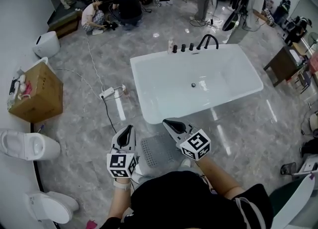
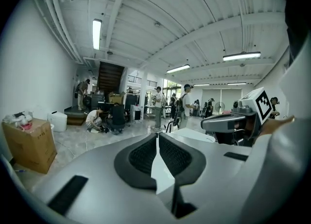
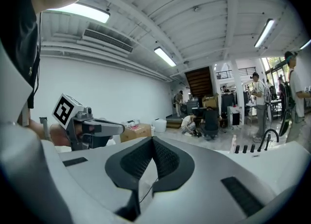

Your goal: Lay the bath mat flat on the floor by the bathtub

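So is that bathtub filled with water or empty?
Empty, it seems: in the head view the bathtub shows a bare white bottom, with the drain plainly visible and no waterline on its walls.

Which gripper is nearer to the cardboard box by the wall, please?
Left. The left gripper sits right of the cardboard box; the right gripper is farther right still, near the bathtub.

I hold both claws low in front of my body, side by side and near each other, tips pointing forward and down. My left claw (image 1: 128, 130) has its jaws pressed together, nothing between them. My right claw (image 1: 170, 122) - a little further forward - is also closed and empty. My left forearm (image 1: 119, 200) and right forearm (image 1: 221, 176) are bare.
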Demonstrator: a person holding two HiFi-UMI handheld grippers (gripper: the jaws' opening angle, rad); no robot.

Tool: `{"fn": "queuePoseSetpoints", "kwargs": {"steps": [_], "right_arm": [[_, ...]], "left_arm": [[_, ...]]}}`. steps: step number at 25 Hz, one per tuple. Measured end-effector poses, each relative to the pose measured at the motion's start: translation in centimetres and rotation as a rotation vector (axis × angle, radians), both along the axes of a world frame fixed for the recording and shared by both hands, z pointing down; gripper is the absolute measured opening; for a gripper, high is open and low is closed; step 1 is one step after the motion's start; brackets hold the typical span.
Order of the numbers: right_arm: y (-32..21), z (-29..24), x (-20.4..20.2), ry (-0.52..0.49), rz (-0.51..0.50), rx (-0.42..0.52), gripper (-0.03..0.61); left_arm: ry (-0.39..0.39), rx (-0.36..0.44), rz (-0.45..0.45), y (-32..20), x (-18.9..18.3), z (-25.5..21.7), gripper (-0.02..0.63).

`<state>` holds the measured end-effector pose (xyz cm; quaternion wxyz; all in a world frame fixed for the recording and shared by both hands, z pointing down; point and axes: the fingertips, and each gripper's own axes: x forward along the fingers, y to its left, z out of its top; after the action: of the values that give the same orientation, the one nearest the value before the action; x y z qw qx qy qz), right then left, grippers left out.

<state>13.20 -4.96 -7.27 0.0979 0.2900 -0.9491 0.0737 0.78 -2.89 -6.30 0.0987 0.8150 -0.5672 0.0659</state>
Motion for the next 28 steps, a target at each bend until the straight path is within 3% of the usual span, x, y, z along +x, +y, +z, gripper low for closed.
{"fn": "queuePoseSetpoints", "kwargs": {"steps": [7, 10, 28], "right_arm": [[0.7, -3.0, 0.3, -0.019, 0.012, 0.056, 0.025], [1.2, -3.0, 0.1, -0.030, 0.021, 0.055, 0.026], [3.2, -1.0, 3.7, -0.077, 0.128, 0.001, 0.025]], "left_arm": [[0.008, 0.081, -0.015, 0.4, -0.4, -3.7, 0.020], [-0.030, 0.098, -0.007, 0.5, -0.5, -4.1, 0.020], [-0.027, 0.046, 0.020, 2.4, 0.5, -2.1, 0.020]]}}
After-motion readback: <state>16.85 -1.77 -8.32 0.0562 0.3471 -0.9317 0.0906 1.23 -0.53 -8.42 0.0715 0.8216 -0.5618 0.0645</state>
